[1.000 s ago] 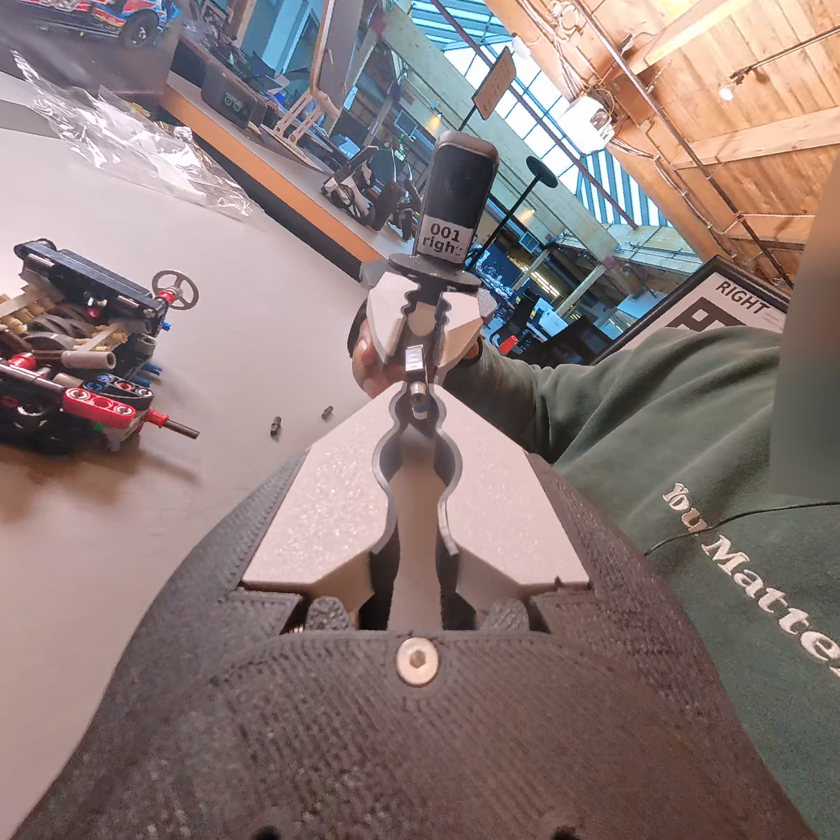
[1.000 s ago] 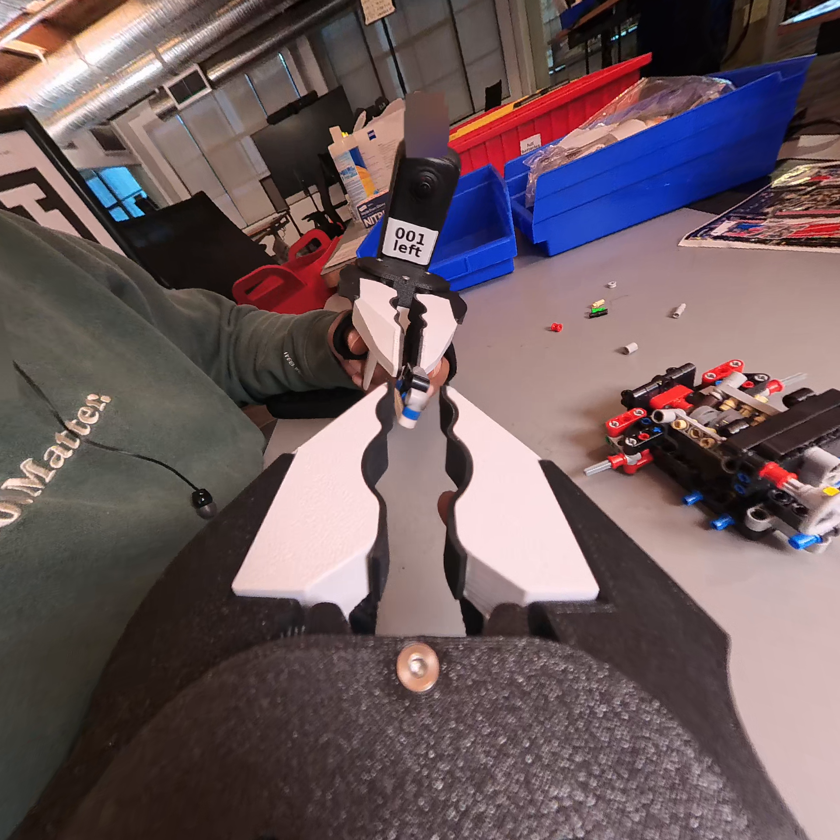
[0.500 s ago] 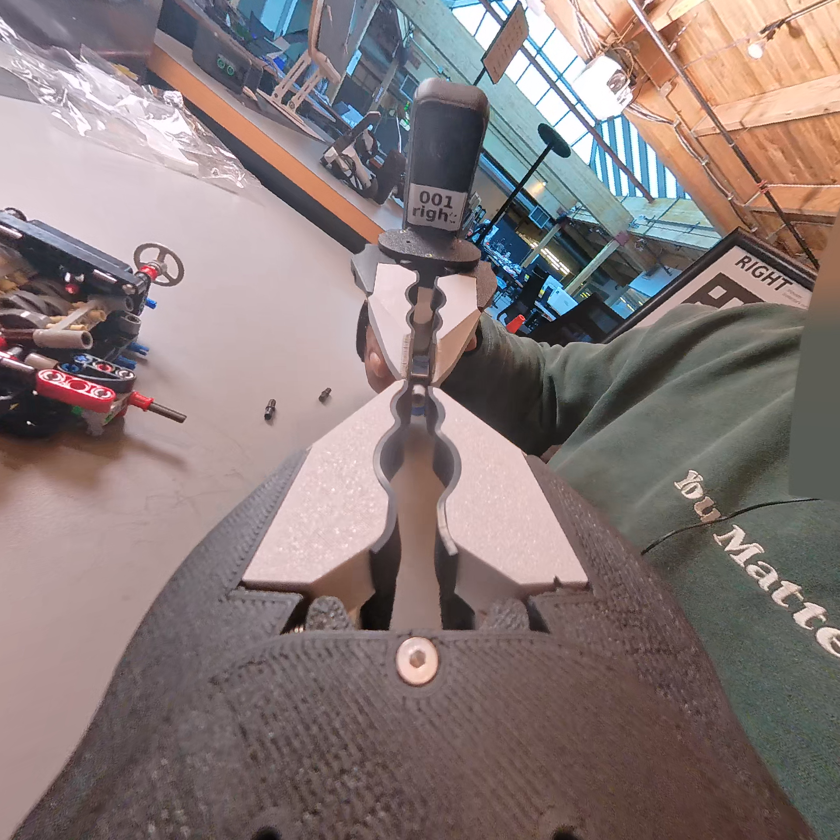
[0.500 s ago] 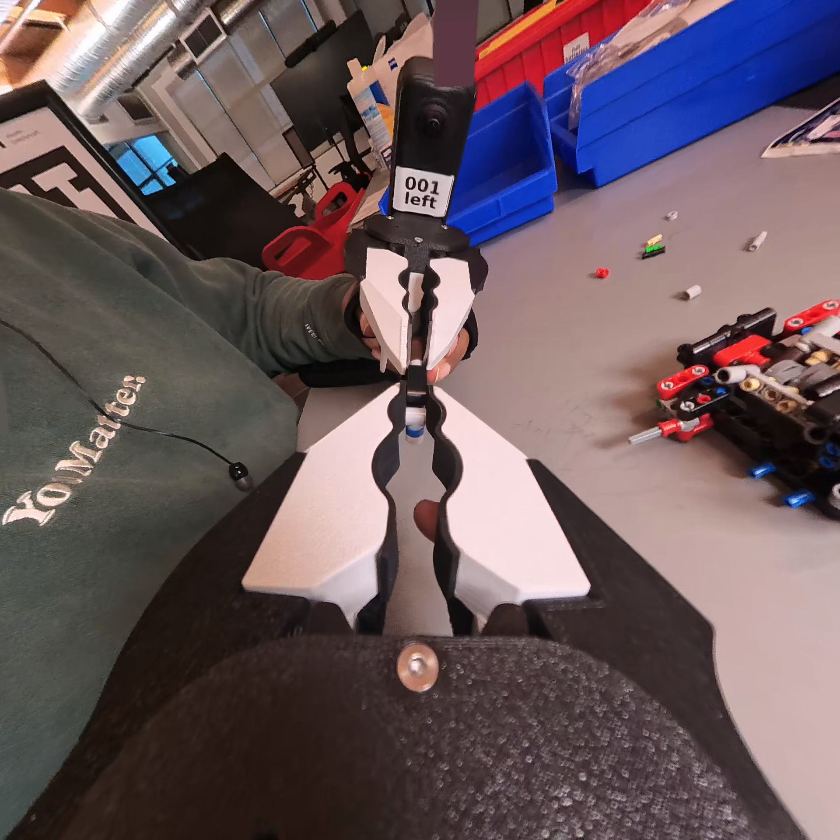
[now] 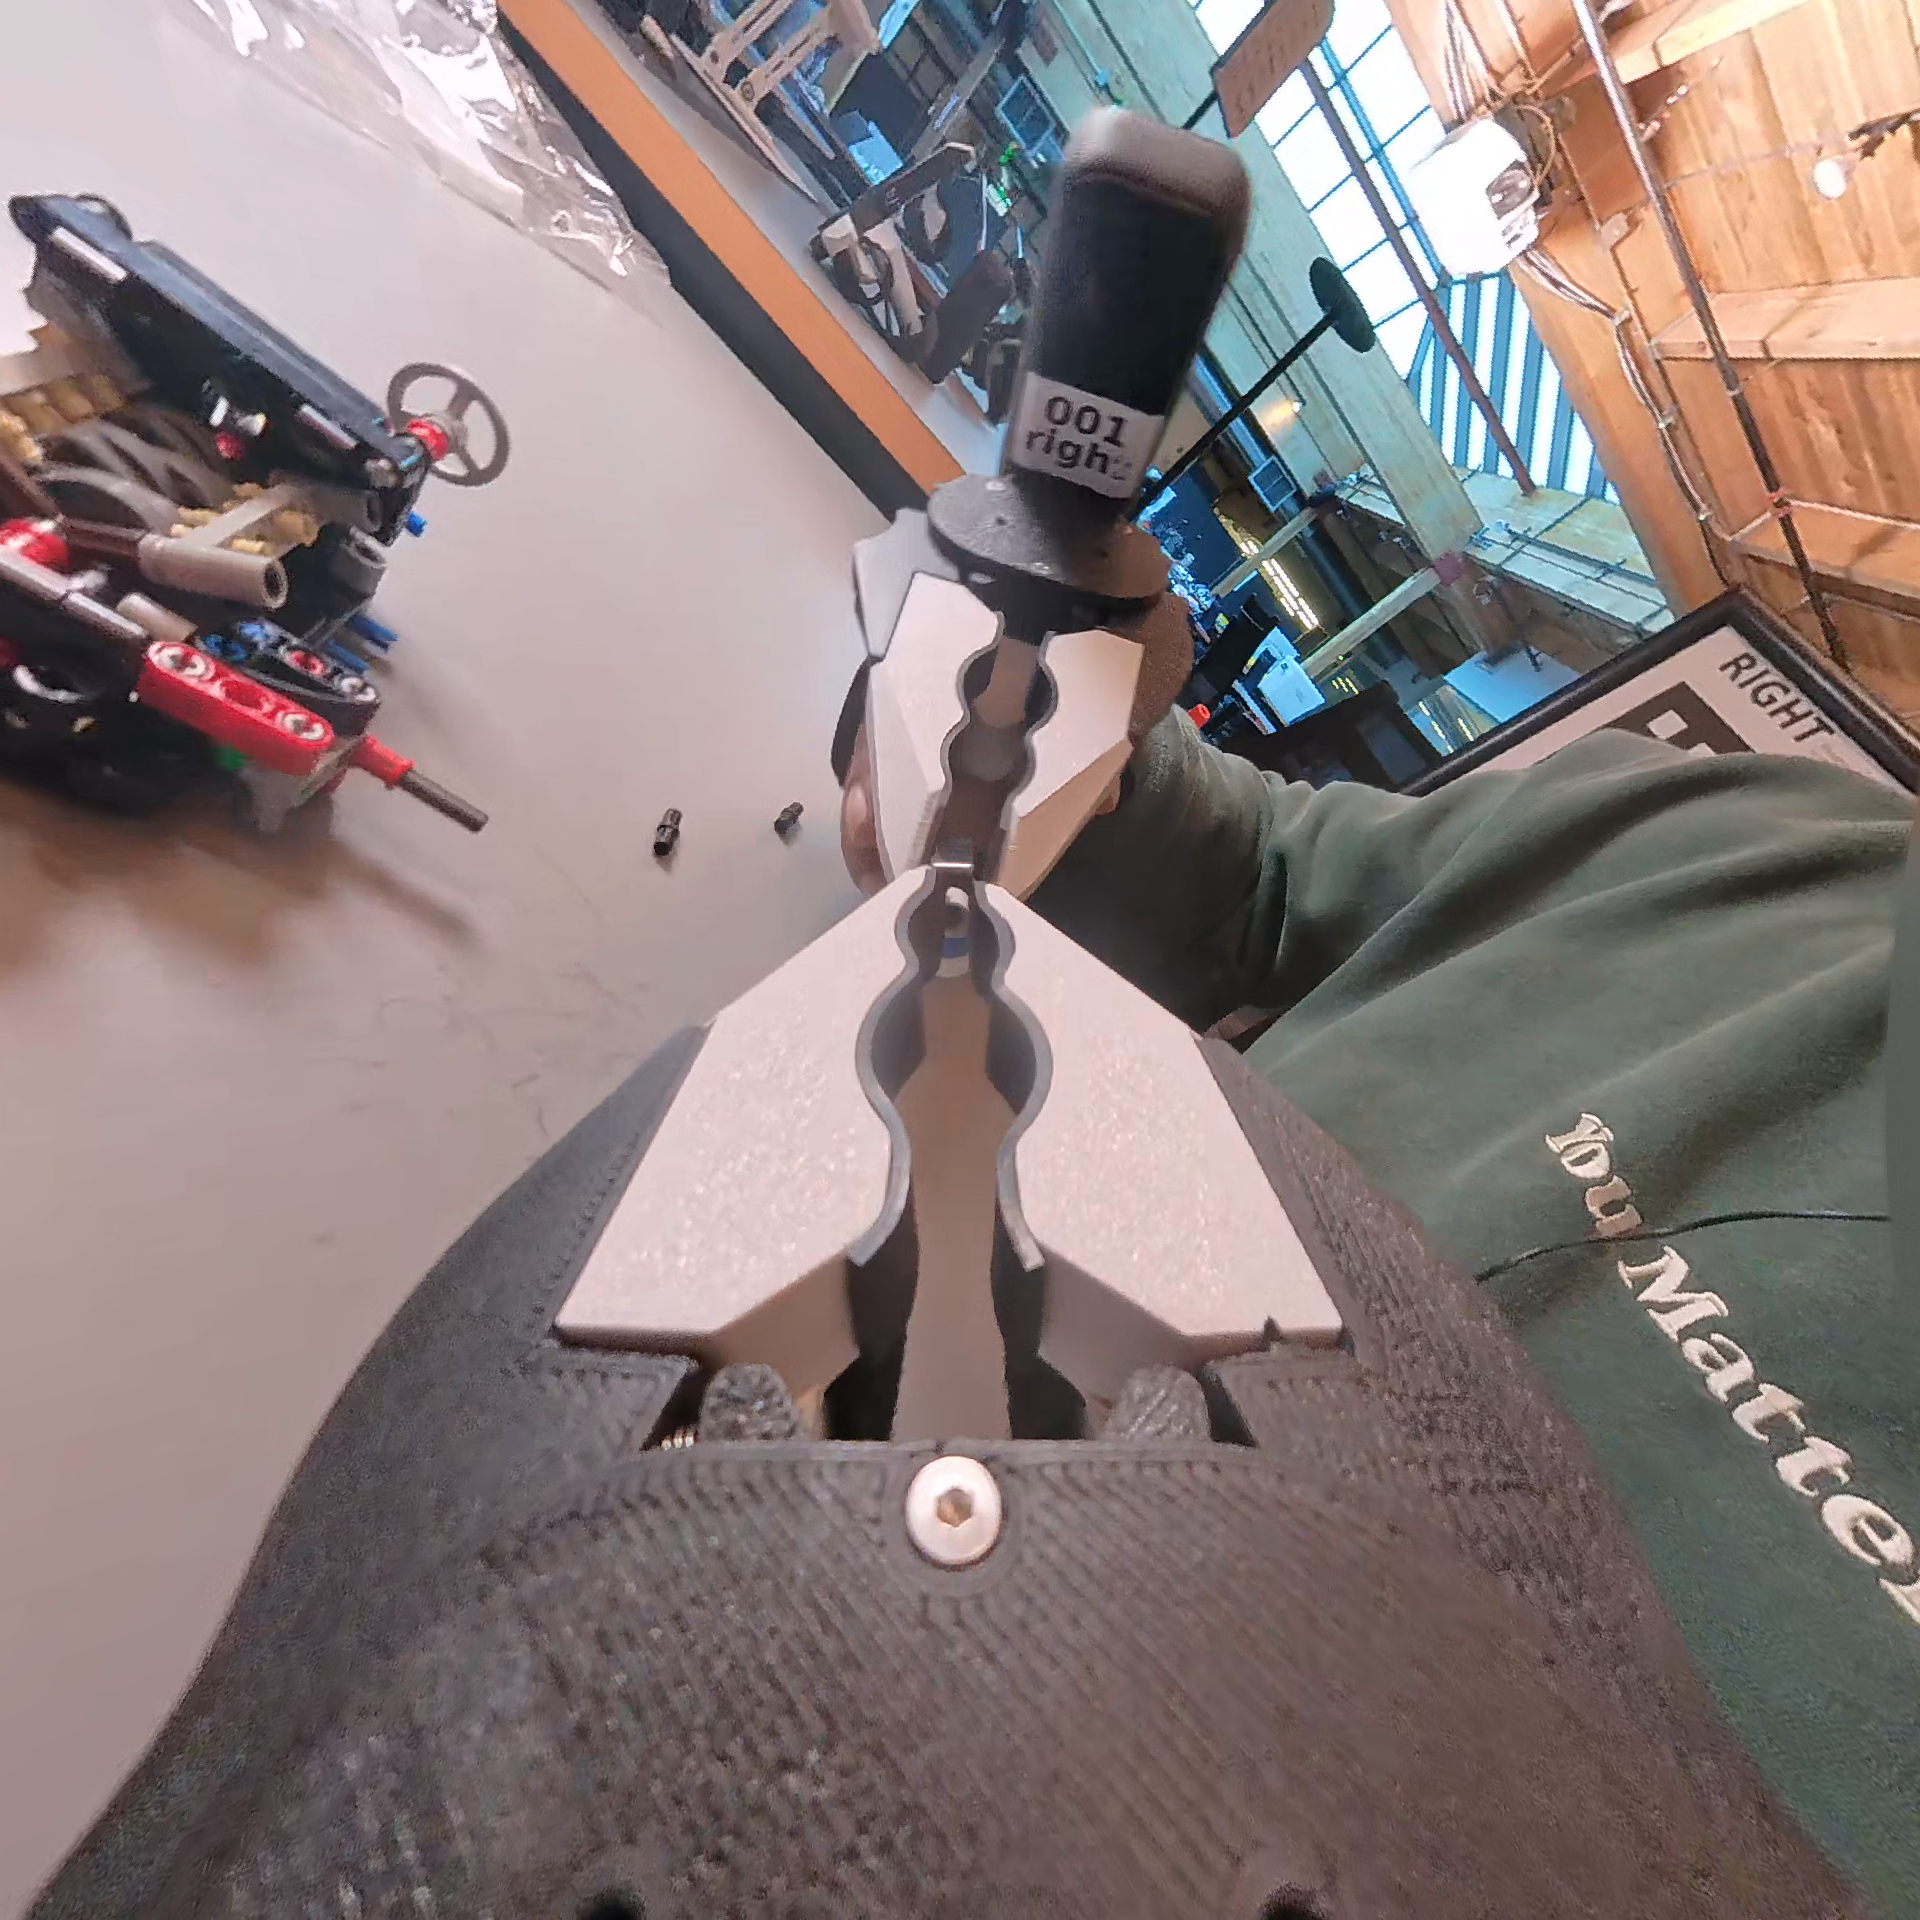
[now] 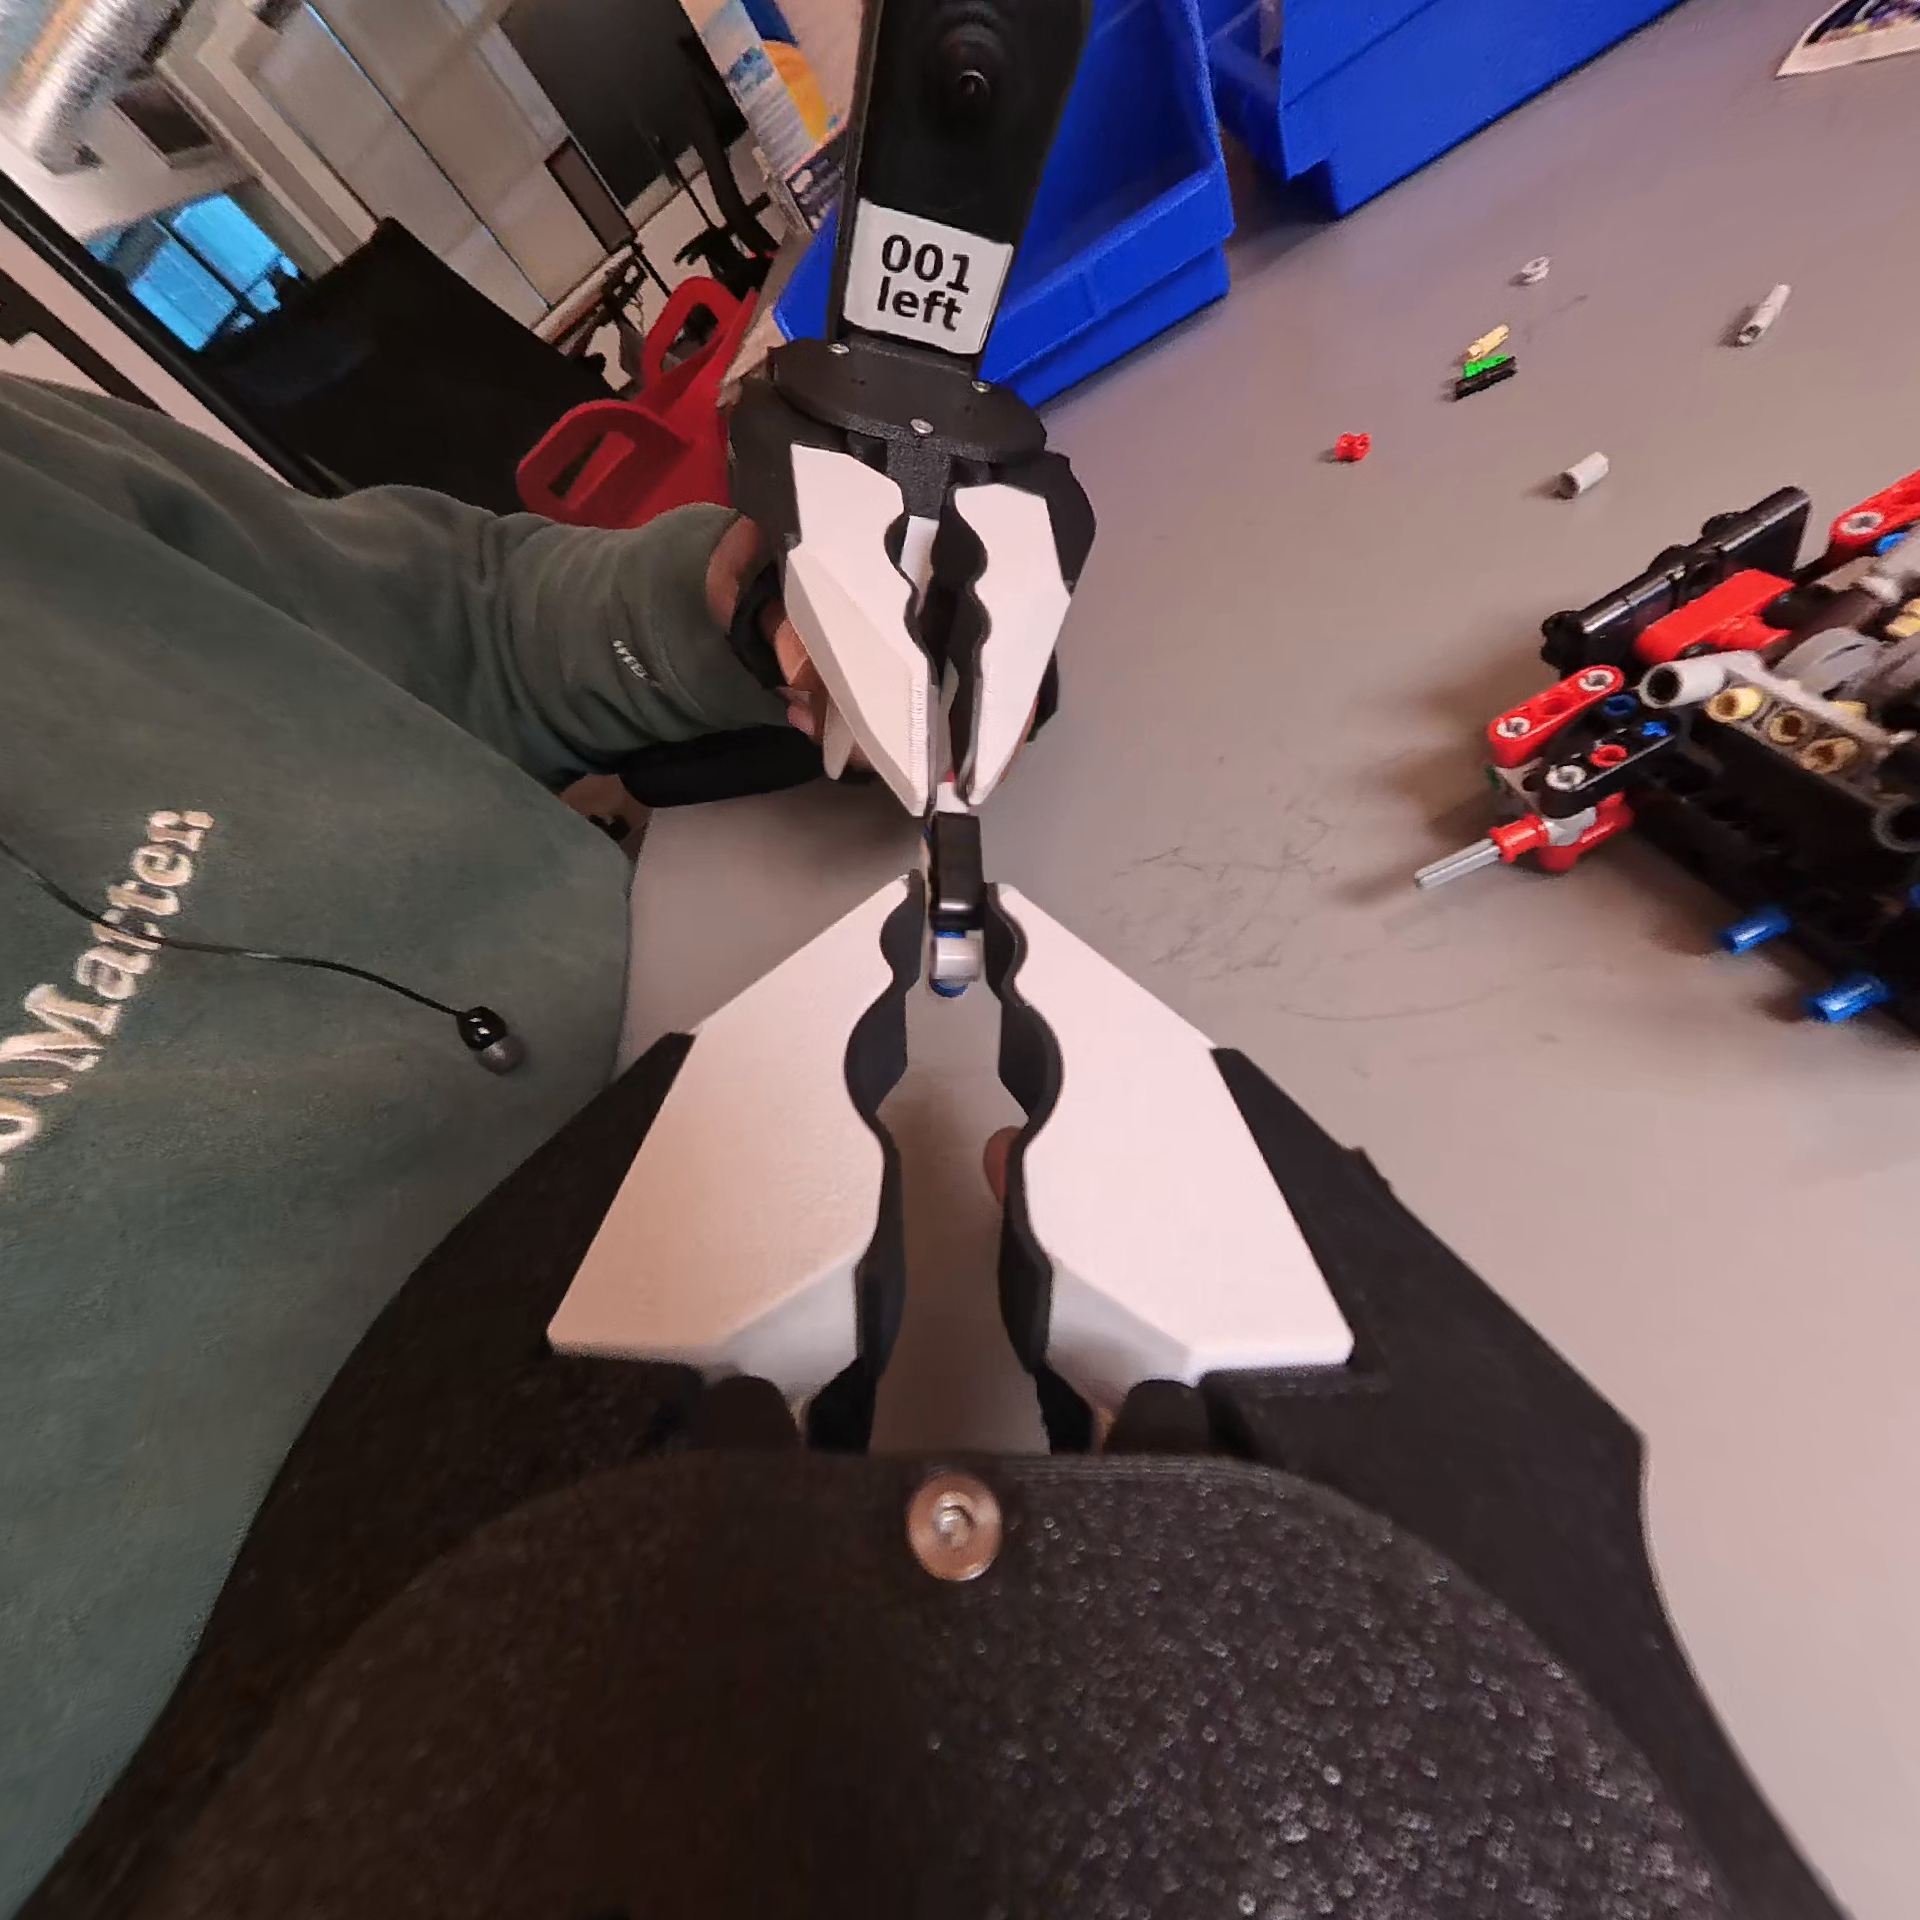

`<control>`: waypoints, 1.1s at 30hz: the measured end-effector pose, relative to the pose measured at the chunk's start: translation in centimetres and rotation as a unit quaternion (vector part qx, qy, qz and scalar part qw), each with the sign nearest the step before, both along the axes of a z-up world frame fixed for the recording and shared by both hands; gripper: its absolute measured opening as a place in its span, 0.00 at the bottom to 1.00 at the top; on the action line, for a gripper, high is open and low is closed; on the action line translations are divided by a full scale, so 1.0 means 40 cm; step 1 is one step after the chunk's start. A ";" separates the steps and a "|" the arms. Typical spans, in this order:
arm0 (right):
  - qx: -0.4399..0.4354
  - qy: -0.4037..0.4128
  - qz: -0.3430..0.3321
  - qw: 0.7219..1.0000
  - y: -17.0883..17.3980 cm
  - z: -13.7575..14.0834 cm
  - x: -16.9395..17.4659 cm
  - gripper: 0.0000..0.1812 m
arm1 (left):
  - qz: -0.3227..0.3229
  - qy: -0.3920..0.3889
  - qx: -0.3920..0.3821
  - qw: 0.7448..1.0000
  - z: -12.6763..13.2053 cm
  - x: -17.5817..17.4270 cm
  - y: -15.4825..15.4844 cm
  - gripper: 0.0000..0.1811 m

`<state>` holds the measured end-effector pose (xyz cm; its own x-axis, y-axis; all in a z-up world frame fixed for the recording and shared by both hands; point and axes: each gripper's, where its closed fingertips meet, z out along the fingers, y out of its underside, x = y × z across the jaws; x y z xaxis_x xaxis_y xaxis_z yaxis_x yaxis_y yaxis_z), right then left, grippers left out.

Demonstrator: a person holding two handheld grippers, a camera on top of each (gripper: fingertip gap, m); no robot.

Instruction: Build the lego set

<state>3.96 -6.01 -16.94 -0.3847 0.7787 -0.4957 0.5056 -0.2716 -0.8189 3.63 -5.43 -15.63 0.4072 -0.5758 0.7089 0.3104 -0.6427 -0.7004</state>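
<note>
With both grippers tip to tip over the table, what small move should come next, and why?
Probably a short push of the right gripper straight toward the left gripper, to seat the parts. The right holds a small black piece with a grey and blue end; the left is shut on something thin at its tips. The two appear lined up, apparently almost touching, away from the lego model.

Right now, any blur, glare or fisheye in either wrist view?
Left wrist view: strong fisheye, table edge bowed; bright windows blown out; lego car slightly soft. Right wrist view: lego car and loose parts near the frame edge smeared by motion blur; the small piece at the tool tips is sharp.
</note>
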 end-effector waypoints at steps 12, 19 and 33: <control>0.453 0.058 -0.025 0.889 0.028 -0.069 -0.032 0.11 | 0.035 -0.030 -0.105 0.993 -0.061 -0.019 0.023 0.01; 0.455 0.060 0.010 0.888 0.009 -0.081 -0.021 0.11 | -0.006 0.044 -0.094 0.995 -0.083 0.000 -0.003 0.03; 0.556 0.098 0.049 0.824 0.005 -0.087 -0.010 0.11 | -0.022 0.034 -0.099 0.994 -0.092 0.012 -0.008 0.02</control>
<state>3.57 -5.80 -20.43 -0.4609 0.6703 0.5816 0.3097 0.7357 -0.6024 4.09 -5.74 -19.32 0.4364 -0.4462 0.7814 0.2351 -0.7817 -0.5776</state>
